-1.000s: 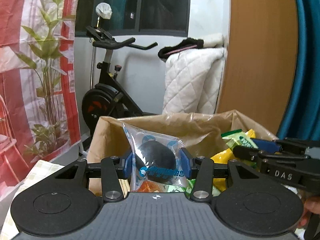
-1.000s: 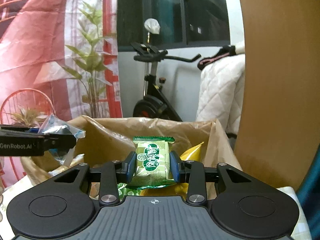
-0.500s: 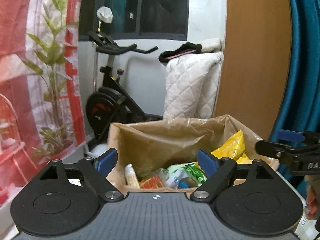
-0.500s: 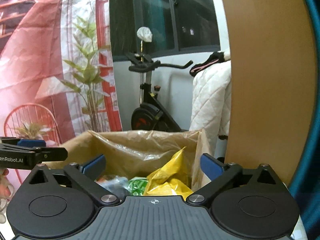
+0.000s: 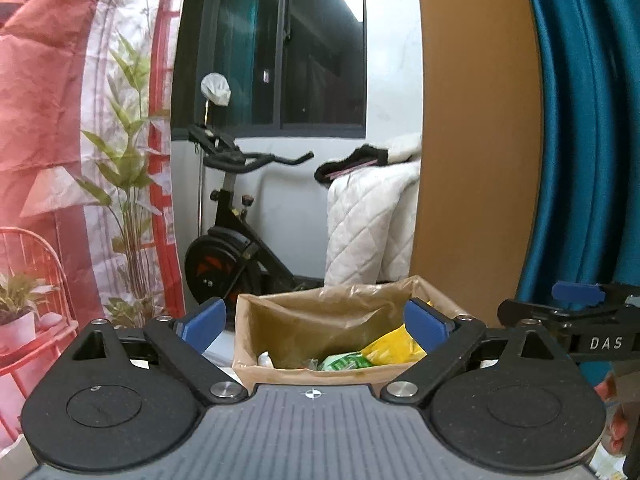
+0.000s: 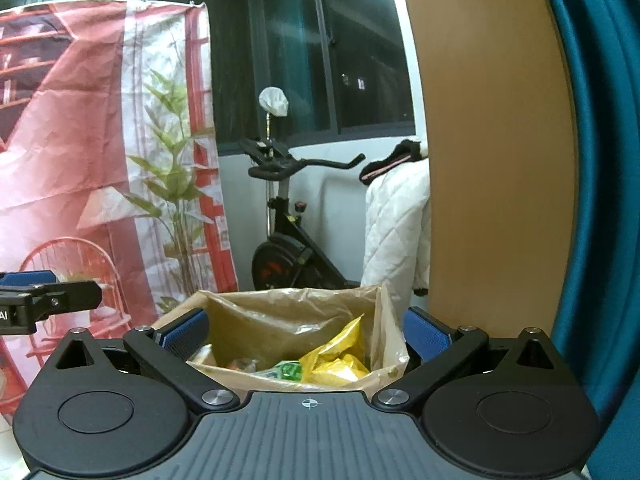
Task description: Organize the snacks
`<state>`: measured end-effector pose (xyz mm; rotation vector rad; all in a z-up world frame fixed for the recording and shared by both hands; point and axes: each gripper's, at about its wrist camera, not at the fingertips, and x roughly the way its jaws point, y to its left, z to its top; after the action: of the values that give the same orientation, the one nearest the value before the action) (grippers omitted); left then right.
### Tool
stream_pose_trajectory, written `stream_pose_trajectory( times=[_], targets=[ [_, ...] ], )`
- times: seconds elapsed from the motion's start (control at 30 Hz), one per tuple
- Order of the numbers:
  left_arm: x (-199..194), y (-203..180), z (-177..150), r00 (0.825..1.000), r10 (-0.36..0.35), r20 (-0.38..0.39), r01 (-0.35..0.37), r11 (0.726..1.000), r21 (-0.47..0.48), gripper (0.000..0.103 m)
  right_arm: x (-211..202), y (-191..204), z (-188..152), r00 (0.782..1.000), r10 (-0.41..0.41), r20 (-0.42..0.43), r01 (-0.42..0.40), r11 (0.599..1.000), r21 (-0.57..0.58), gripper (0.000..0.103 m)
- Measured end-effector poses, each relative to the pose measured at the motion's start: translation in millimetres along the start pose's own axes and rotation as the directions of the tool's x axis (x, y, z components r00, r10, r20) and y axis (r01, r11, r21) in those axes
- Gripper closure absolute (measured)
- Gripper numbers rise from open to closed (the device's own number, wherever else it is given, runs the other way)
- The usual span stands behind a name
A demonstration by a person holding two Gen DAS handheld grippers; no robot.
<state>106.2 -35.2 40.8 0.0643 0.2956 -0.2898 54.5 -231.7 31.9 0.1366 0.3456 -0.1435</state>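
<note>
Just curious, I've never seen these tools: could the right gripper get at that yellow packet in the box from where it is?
Probably yes. The right gripper is open and empty, and the yellow packet lies on top of the other snacks in the open-topped lined box, nothing covering it. The left gripper is off to the side.

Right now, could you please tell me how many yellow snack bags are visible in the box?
1: the yellow snack bag leans against the right wall of the lined cardboard box, beside a green packet. Others may be buried.

place: home, lived-in room | evidence: exercise bike; white quilt draped by window; teal curtain; printed backdrop cloth
</note>
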Motion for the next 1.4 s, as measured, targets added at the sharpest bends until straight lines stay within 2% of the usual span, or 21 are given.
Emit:
stream_pose_trajectory(
  times=[0.17,0.4,0.63,1.4],
  targets=[
    [-20.8,-8.0,0.5,1.0,0.012,0.021,-0.012,1.0,-0.005,0.004,-34.2,10.1,4.2,0.999,-0.011,0.031,0.011,1.0,-0.018,0.001],
    [-35.2,-14.4,-3.3,0.999,0.034,0.032,-0.034,0.999,-0.007,0.004,-57.5,15.4,6.6,0.999,-0.001,0.041,0.002,1.0,-0.022,0.001],
    [-35.1,-14.9,-3.0,0.997,0.065,0.032,-0.065,0.998,-0.003,0.004,-58.1,17.5,4.2,1.0,-0.005,0.024,0.006,1.0,-0.015,0.001],
    [-33.3,-9.6,-4.1,0.997,0.076,0.006,-0.076,0.996,-0.037,0.004,-50.5,14.3,-2.6,0.999,-0.028,-0.016,0.028,1.0,0.006,0.001]
  ],
)
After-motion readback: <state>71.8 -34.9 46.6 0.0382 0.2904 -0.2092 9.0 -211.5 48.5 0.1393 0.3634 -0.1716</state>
